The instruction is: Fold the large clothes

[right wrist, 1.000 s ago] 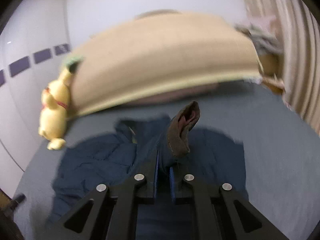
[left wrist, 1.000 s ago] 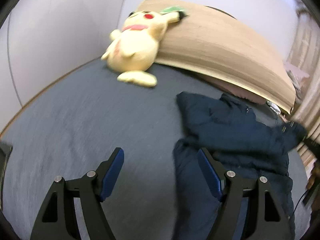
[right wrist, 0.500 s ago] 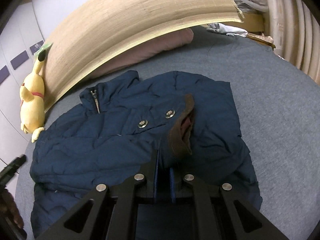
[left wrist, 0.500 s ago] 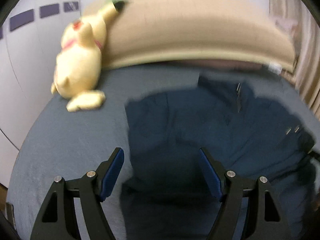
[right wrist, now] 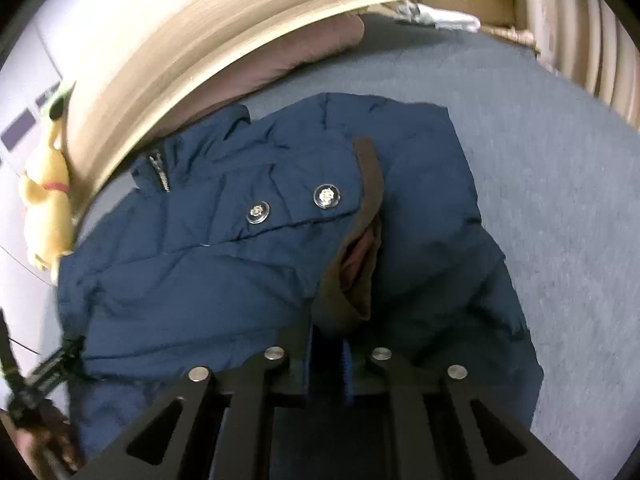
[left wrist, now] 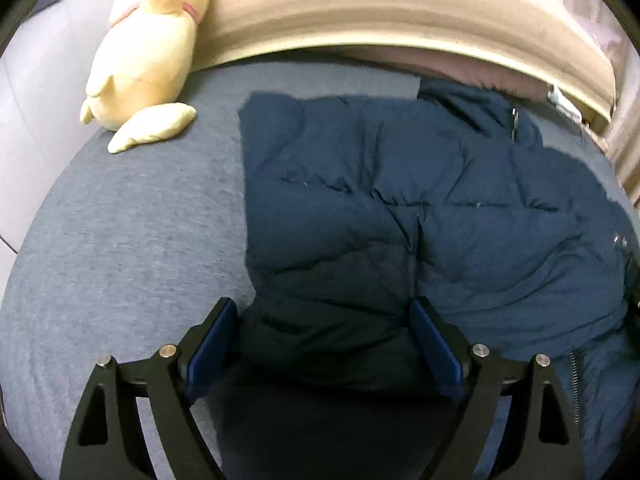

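Observation:
A navy padded jacket (left wrist: 400,200) lies spread on a grey bed sheet (left wrist: 120,240), collar toward the headboard. My left gripper (left wrist: 322,308) hangs low over the jacket's left lower part. Its jaws are opening wide, and dark fabric lies between the blue pads (left wrist: 212,340) without being pressed. In the right wrist view the jacket (right wrist: 200,260) shows two snap buttons (right wrist: 327,196). A sleeve with a brown-lined cuff (right wrist: 352,264) is folded across the front. My right gripper (right wrist: 326,340) still has the sleeve in its narrow gap as its jaws are opening.
A yellow plush toy (left wrist: 148,52) leans at the bed's far left against a beige headboard (left wrist: 360,4). A pinkish pillow (right wrist: 300,52) lies under the headboard. Curtains and clutter stand at the far right (right wrist: 580,32). Bare sheet (right wrist: 560,200) lies right of the jacket.
The left gripper swung from bare sheet to over the jacket, dropped closer, and its jaws widened. The right gripper lowered the raised sleeve across the jacket front, and its gap grew slightly.

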The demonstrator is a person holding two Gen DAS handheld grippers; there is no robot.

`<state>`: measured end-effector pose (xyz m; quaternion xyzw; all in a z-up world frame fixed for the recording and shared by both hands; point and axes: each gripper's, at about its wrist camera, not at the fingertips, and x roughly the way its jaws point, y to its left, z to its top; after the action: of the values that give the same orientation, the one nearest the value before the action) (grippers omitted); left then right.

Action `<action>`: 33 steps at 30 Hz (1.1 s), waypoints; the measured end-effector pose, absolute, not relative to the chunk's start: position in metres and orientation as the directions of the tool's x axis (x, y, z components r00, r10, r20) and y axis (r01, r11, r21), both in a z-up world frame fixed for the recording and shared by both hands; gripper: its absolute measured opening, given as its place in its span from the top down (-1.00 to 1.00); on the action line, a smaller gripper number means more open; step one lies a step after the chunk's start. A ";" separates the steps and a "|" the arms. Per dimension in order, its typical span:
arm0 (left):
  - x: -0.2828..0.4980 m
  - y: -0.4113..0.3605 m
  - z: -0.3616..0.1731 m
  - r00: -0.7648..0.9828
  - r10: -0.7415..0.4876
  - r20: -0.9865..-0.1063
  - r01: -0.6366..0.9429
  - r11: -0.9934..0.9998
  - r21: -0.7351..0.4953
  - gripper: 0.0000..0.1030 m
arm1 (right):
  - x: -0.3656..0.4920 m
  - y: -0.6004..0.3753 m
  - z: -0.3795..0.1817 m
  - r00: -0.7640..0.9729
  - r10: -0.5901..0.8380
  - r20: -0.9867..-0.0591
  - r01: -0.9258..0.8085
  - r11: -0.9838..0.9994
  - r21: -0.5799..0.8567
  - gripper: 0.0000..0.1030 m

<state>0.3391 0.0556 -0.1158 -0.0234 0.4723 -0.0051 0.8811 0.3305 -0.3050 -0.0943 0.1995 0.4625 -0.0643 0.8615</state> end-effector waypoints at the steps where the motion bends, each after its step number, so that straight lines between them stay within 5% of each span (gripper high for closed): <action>1: 0.337 0.060 -0.109 0.560 -0.055 -0.827 -0.019 0.997 -0.078 -0.71 | 0.326 -0.309 -0.090 0.566 0.087 -0.820 0.295 0.907 0.300 0.13; 3: 0.326 0.076 -0.089 0.597 -0.133 -0.791 -0.017 0.984 -0.179 -0.71 | 0.314 -0.316 -0.078 0.587 0.091 -0.804 0.292 0.903 0.316 -0.61; 8: 0.310 0.133 -0.041 0.718 -0.123 -0.686 -0.082 0.962 -0.259 -0.71 | 0.281 -0.325 -0.028 0.696 0.054 -0.716 0.263 0.909 0.324 -0.62; 13: 0.325 0.158 -0.056 0.675 -0.064 -0.735 -0.172 0.955 -0.242 -0.71 | 0.292 -0.289 0.000 0.741 0.101 -0.664 0.138 0.945 0.298 -0.62; 25: 0.341 0.118 -0.119 0.538 -0.046 -0.841 -0.118 0.985 -0.129 -0.71 | 0.346 -0.230 -0.082 0.585 0.090 -0.806 0.058 0.987 0.153 -0.60; 30: 0.335 0.117 -0.104 0.557 0.024 -0.830 -0.135 0.989 -0.063 -0.71 | 0.357 -0.230 -0.090 0.549 0.069 -0.833 0.067 0.990 0.126 -0.60; 33: 0.322 0.111 -0.066 0.660 0.106 -0.743 -0.146 0.989 0.012 -0.71 | 0.352 -0.236 -0.069 0.589 0.100 -0.802 0.069 0.982 0.174 -0.55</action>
<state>0.3219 0.1111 -0.0658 -0.0244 0.4063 0.0692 0.9108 0.3523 -0.2360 -0.0685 0.0935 0.4532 0.0086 0.8865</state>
